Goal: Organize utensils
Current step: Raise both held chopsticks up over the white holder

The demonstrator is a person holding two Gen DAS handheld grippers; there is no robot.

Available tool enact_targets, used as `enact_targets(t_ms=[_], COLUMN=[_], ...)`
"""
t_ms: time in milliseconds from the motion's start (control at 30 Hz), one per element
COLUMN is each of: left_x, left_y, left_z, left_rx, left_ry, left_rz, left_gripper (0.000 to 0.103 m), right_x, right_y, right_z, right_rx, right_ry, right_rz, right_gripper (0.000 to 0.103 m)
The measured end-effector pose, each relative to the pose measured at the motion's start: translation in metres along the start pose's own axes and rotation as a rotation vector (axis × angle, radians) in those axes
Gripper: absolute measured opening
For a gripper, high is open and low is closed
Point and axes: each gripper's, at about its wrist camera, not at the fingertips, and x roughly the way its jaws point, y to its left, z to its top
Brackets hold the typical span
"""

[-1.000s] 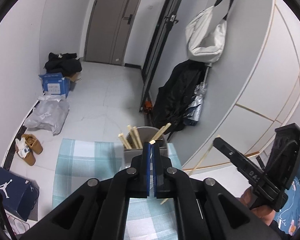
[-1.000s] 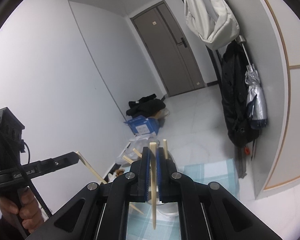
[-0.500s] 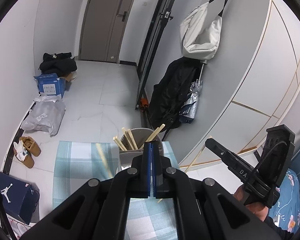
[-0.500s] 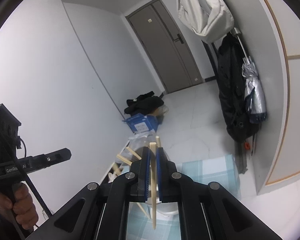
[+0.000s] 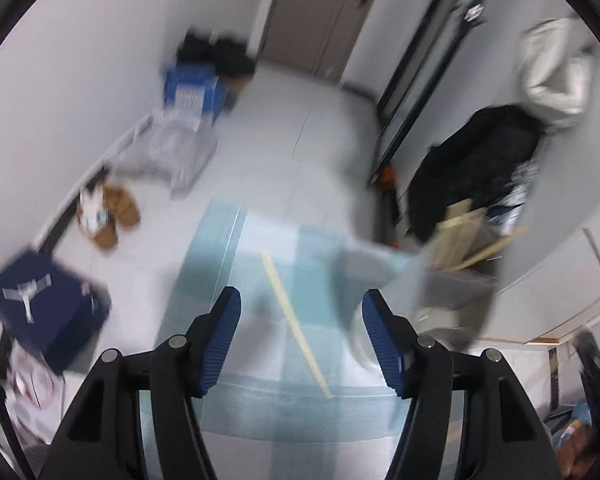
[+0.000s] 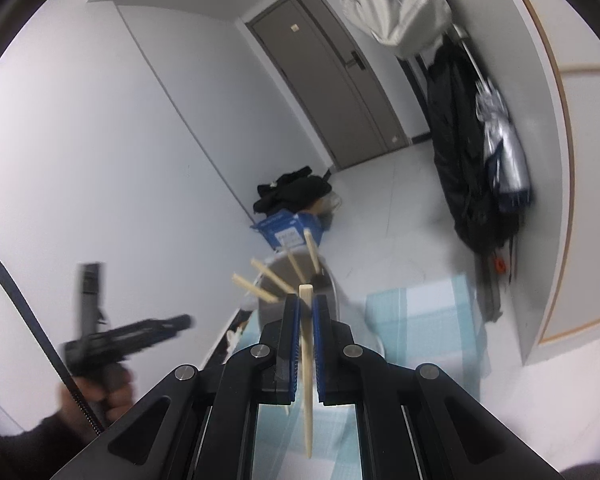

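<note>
Left wrist: chopstick (image 5: 296, 325) lies on checked cloth (image 5: 260, 408) between opening tongs (image 5: 302, 344).

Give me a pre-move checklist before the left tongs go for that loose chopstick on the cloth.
1. Left tongs opening, nothing between the pads: ok.
2. Loose chopstick lies flat on the cloth, in line with the gap: ok.
3. Right tongs clamped on their own chopstick: ok.
4. Holder upright, sticks inside: ok.
5. Left view sharp enough to aim: not ok, blurred.
6. Room in the holder: cannot tell.
</note>
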Motion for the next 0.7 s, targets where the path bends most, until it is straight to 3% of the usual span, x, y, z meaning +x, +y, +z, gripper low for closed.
enact_targets(t_ms=[200, 433, 500, 533, 567, 600, 667, 700], left_x=[0.087, 0.142, 0.153, 0.150, 0.149, 0.150, 0.152, 0.154], left_y=[0.008, 0.000, 0.002, 0.000, -0.002, -0.005, -0.007, -0.009], left_z=[0.014, 0.028, 0.028, 0.028, 0.030, 0.031, 0.034, 0.035], left_rx=[0.001, 0.054, 0.047, 0.053, 0.057, 0.062, 0.046, 0.038], left_ry=[0.101, 0.193, 0.235, 0.217, 0.217, 0.223, 0.235, 0.236], left_rz=[0.111, 0.220, 0.254, 0.277, 0.277, 0.274, 0.264, 0.267], left_gripper=[0.059, 0.058, 0.042, 0.037, 0.023, 0.020, 0.004, 0.003], right_x=[0.006, 0.015, 0.016, 0.017, 0.018, 0.019, 0.022, 0.024], right_y=[-0.023, -0.046, -0.050, -0.051, -0.052, -0.053, -0.056, -0.057], right_z=[-0.029, -0.040, -0.038, -0.038, -0.038, -0.037, -0.036, -0.036], right_rx=[0.093, 0.147, 0.155, 0.157, 0.159, 0.161, 0.168, 0.170], right_ry=[0.074, 0.114, 0.112, 0.111, 0.111, 0.109, 0.111, 0.113], right_rz=[-0.007, -0.041, -0.042, -0.042, -0.041, -0.040, -0.035, -0.033], right_gripper=[0.006, 0.006, 0.006, 0.006, 0.006, 0.006, 0.006, 0.006])
